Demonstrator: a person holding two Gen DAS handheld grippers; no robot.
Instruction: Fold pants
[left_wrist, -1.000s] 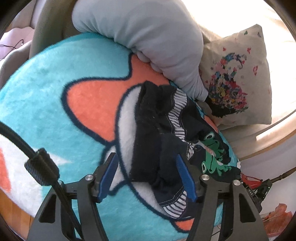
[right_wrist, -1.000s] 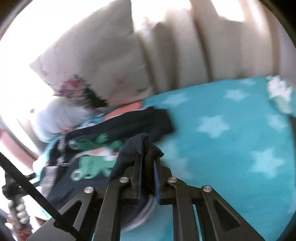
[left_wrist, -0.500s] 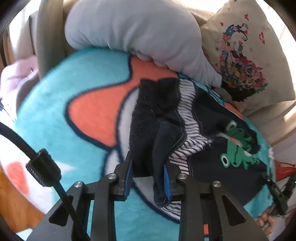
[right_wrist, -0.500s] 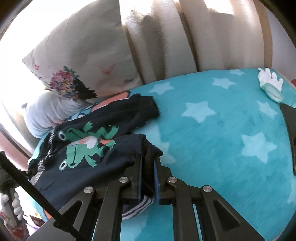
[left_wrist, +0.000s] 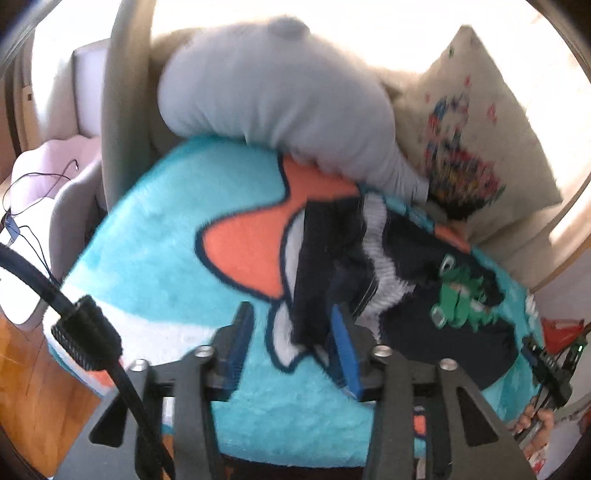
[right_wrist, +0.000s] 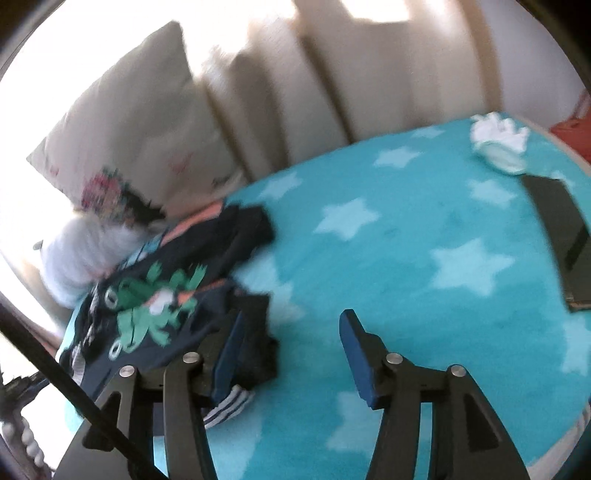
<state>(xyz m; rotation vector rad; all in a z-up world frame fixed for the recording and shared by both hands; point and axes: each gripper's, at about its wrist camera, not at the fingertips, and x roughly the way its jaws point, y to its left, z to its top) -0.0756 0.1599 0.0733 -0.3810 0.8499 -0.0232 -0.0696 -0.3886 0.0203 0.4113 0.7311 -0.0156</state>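
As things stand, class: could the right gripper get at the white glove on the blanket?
Probably yes. The right gripper is open and empty, and only bare teal blanket lies between it and the white glove at the far edge.

pants (right_wrist: 155, 295): on the blanket (right_wrist: 406, 258), at its left part in the right wrist view, just before the cushions
bolster (left_wrist: 280, 99): behind the pants, on the blanket's far edge, left of the printed pillow (left_wrist: 480, 133)
printed pillow: leaning on the sofa back (right_wrist: 332, 81)
glove (right_wrist: 496, 142): far right on the blanket, well apart from the pants
flat panel (right_wrist: 561, 236): right edge of the blanket, just before the glove
left gripper (left_wrist: 291, 347): over the pants' near left end
right gripper (right_wrist: 291, 350): at the pants' near right corner
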